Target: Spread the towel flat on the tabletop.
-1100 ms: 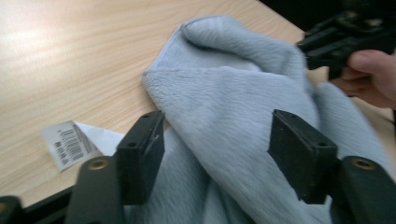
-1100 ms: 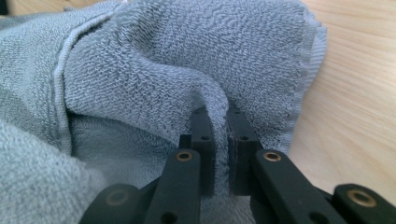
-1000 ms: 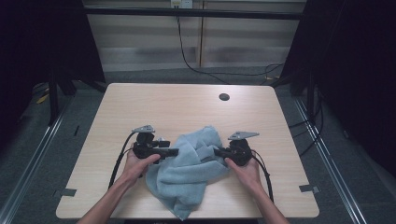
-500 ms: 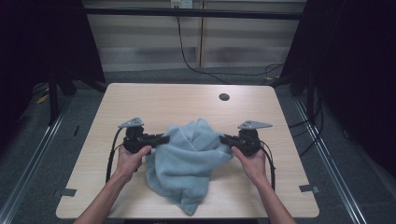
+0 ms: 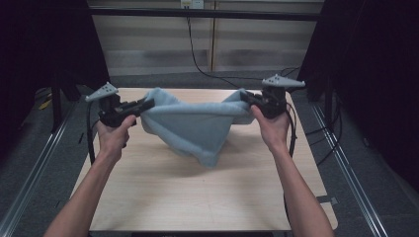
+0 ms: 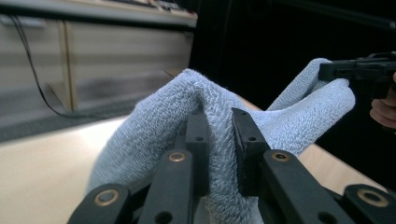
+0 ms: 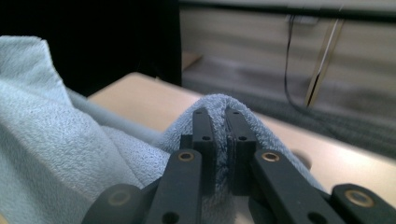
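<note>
Towel (image 5: 195, 126), pale blue terry, hangs stretched between both grippers above the far half of the table (image 5: 197, 197), its middle sagging to a point that nears the wood at about the table's centre.

Left gripper (image 5: 147, 103), at 9 o'clock from the towel, has just been closing and is now clamped on a thick bunched fold; in the left gripper view the cloth (image 6: 205, 121) bulges up between and over the jaws. Table edge at 9 o'clock lies just outside this hand (image 5: 114, 136), with a metal rail and dark floor beyond.

Sagging middle of the towel: bare wood runs wide from there to the near edge at 6 o'clock.

Right gripper (image 5: 247, 98), at 3 o'clock from the towel, is clamped on a thin fold, jaws almost together in the right gripper view (image 7: 219, 140). Table edge at 3 o'clock lies just beyond this hand (image 5: 272, 129); cables (image 5: 291, 138) trail there.
</note>
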The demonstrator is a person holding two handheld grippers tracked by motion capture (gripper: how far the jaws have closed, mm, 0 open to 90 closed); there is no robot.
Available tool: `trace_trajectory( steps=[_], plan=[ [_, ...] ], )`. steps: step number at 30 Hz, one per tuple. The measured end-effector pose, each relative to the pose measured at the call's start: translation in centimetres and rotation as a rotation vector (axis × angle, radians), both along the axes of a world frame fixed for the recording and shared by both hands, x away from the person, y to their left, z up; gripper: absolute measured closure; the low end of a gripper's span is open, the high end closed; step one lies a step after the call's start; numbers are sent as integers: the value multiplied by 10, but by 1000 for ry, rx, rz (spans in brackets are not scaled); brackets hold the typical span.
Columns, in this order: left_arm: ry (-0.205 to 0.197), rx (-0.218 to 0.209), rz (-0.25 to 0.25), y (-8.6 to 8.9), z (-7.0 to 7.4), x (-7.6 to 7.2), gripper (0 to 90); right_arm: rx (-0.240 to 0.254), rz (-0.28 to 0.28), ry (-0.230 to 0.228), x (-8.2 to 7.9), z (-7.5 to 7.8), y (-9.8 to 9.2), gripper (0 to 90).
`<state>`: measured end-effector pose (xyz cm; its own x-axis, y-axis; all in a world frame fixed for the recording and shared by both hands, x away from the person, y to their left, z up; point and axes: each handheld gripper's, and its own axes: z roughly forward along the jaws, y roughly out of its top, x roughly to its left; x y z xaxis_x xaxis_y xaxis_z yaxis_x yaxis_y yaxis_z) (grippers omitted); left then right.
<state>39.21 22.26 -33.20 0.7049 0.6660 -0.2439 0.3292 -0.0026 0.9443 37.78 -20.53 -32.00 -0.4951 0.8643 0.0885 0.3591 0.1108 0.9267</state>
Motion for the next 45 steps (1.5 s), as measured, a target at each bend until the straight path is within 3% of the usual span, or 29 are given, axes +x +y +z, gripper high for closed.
trace_trajectory(
  steps=[2,4,6,7,8,9,10,11,12,15,17,18,19,20,22,23,24,25,27,29,32,34,35,37,38,40,42,43,45],
  plan=[
    [-39,6,24,1,16,0,793,18,-14,-38,9,20,3,848],
    [-87,3,46,2,29,-4,793,43,-12,-110,13,43,3,847],
    [-129,1,47,4,37,-12,794,53,-10,-137,11,49,4,847],
    [-137,1,40,4,38,-17,794,68,-15,-179,4,53,5,847],
    [-146,25,37,3,36,-24,794,68,-15,-179,4,53,5,847],
    [-141,44,11,3,25,-39,793,61,-3,-169,-5,44,5,847],
    [-141,44,11,3,25,-39,793,52,5,-149,-10,34,5,847],
    [-105,48,-24,4,5,-54,792,31,21,-118,-17,21,4,846],
    [-105,48,-24,4,5,-54,791,31,21,-118,-17,21,4,846],
    [-19,63,-90,3,-35,-77,785,11,52,-16,-42,-25,-3,844],
    [43,76,-126,1,-55,-88,776,-11,76,86,-71,-71,-8,842],
    [68,79,-141,0,-66,-94,776,-11,76,86,-71,-71,-8,842],
    [100,71,-150,-1,-75,-99,763,-10,99,141,-91,-94,-11,834],
    [136,61,-180,-1,-82,-103,756,-14,99,167,-100,-103,-11,830],
    [162,54,-206,-3,-89,-113,719,-6,115,219,-115,-118,-13,808],
    [162,54,-206,-3,-89,-113,699,-6,115,219,-115,-118,-13,808],
    [147,46,-207,-2,-87,-115,687,-21,118,252,-126,-129,-16,749],
    [128,37,-201,-1,-84,-116,687,-21,118,252,-126,-129,-16,749],
    [123,27,-190,0,-76,-110,638,-14,134,286,-135,-136,-18,669],
    [107,31,-177,-1,-67,-104,616,-27,131,282,-139,-135,-20,597],
    [71,117,-178,-14,-65,-84,582,16,107,242,-138,-124,-29,543],
    [108,158,-177,-23,-78,-67,583,24,88,212,-126,-118,-35,566],
    [137,169,-179,-28,-89,-57,583,24,88,212,-126,-118,-35,566],
    [195,211,-185,-40,-111,-42,613,-9,67,238,-103,-129,-37,603],
    [210,241,-193,-46,-122,-36,620,-9,67,238,-103,-129,-37,603],
    [243,339,-185,-55,-142,-28,621,-37,51,298,-78,-150,-38,602],
    [298,364,-171,-55,-157,-23,623,-39,47,319,-71,-158,-39,603],
    [298,404,-158,-52,-164,-23,628,-43,42,346,-66,-164,-40,603],
    [292,406,-168,-44,-168,-25,650,-82,18,387,-59,-175,-41,598]
  ],
)
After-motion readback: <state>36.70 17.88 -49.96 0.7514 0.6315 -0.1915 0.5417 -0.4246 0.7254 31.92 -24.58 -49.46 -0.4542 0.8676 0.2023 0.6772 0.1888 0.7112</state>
